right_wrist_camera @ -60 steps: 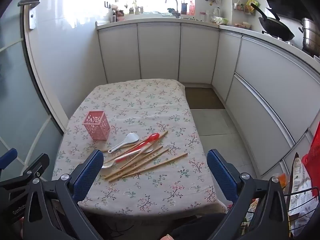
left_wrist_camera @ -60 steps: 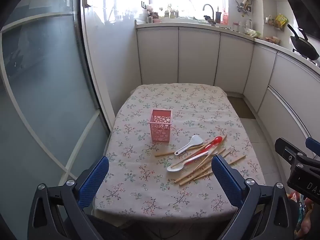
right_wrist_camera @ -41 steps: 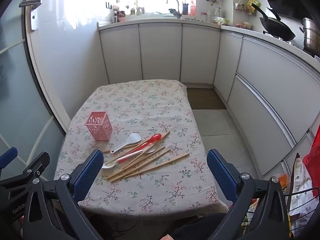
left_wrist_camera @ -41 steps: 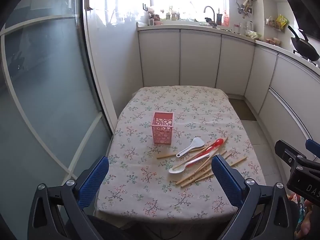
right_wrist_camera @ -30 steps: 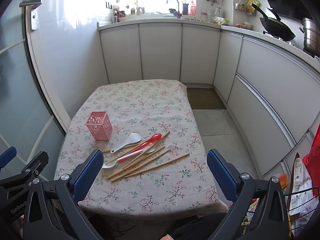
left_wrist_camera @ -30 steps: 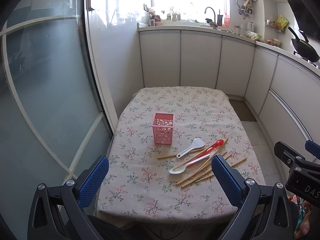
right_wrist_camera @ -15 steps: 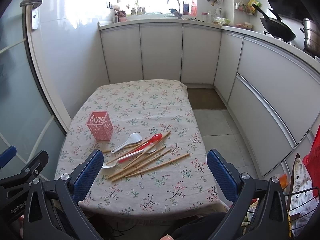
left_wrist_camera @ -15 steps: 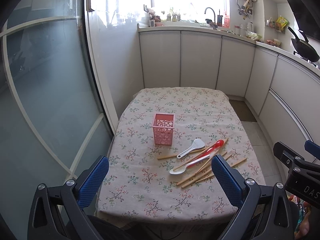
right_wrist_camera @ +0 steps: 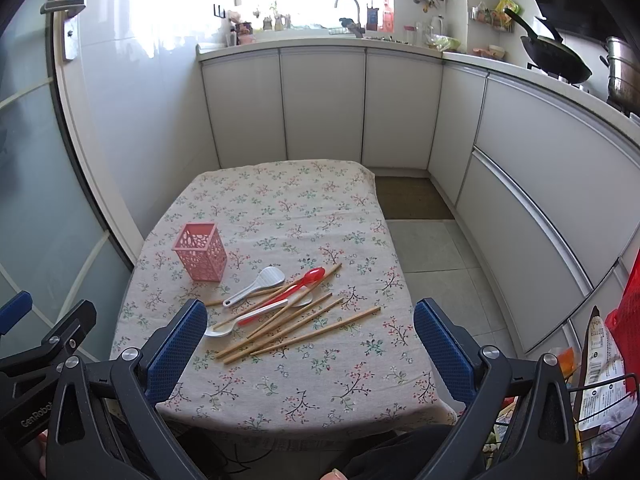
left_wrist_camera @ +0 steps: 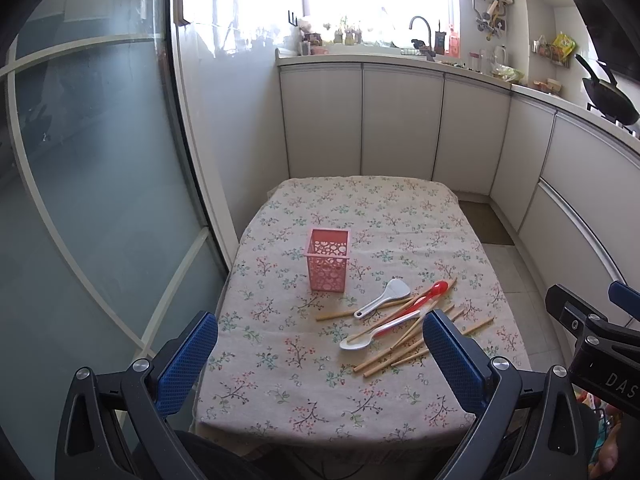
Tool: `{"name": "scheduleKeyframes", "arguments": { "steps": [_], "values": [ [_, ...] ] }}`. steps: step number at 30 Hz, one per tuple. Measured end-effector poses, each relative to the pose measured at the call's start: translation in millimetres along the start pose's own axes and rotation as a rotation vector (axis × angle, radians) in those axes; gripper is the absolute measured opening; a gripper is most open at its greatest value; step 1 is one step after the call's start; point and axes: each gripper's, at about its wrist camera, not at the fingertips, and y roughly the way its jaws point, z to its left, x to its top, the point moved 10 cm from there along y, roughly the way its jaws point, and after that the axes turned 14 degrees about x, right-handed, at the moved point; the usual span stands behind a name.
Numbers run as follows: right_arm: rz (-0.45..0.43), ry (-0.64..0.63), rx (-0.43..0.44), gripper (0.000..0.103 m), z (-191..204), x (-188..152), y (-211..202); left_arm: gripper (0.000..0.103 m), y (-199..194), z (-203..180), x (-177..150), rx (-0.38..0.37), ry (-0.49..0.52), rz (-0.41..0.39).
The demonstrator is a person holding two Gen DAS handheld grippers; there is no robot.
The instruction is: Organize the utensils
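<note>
An empty pink perforated utensil holder [left_wrist_camera: 327, 260] [right_wrist_camera: 200, 252] stands upright on the floral tablecloth [left_wrist_camera: 360, 380]. To its right lies a loose pile: a white rice paddle [left_wrist_camera: 382, 298] [right_wrist_camera: 256, 282], a red spoon [left_wrist_camera: 430, 294] [right_wrist_camera: 304, 280], a white spoon [left_wrist_camera: 376, 334] [right_wrist_camera: 240, 320] and several wooden chopsticks [left_wrist_camera: 400, 356] [right_wrist_camera: 300, 330]. My left gripper [left_wrist_camera: 320, 356] is open and empty, above the table's near edge. My right gripper [right_wrist_camera: 308, 344] is open and empty, also short of the pile.
The table [right_wrist_camera: 340, 380] fills the middle of a narrow kitchen. White cabinets [right_wrist_camera: 400, 104] run along the back and right. A glass sliding door [left_wrist_camera: 92, 180] is on the left. Bags and a red basket [right_wrist_camera: 616, 352] sit on the floor at right.
Both grippers have drawn back and risen a little, so the table looks slightly farther away. Nothing on the table has moved.
</note>
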Motion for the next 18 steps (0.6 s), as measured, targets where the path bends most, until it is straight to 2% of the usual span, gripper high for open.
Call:
{"name": "scheduleKeyframes", "arguments": {
  "steps": [18],
  "values": [
    [0.002, -0.002, -0.001, 0.103, -0.2, -0.6, 0.7, 0.103, 2.4, 5.1, 2.5, 0.006, -0.003, -0.004]
  ]
}}
